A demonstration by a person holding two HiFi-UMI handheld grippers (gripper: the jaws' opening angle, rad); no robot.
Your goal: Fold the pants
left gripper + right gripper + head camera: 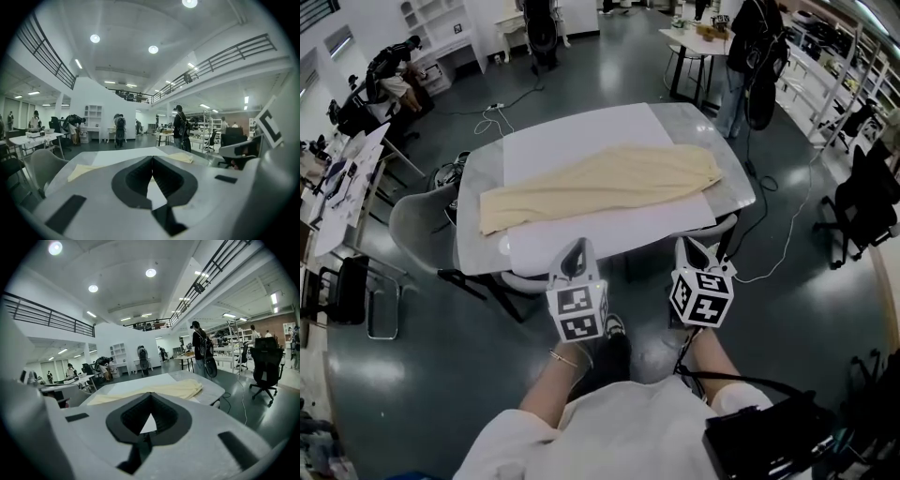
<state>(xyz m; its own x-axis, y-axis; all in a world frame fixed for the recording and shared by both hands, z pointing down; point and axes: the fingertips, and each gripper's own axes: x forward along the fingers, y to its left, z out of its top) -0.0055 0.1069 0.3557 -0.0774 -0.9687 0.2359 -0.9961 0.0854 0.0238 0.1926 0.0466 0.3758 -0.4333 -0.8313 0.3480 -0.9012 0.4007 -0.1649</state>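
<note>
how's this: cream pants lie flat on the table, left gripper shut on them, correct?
No: the left gripper is shut but empty, short of the table, as the left gripper view shows. The cream pants do lie flat there.

Probably lab hall, mezzanine railing (225, 55), workbenches (33, 137)

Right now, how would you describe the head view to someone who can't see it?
Cream pants lie stretched flat across a white sheet on a grey table, seen from above. Nearer the camera, the person's left claw and right claw hover shut and empty, short of the pants.
</note>
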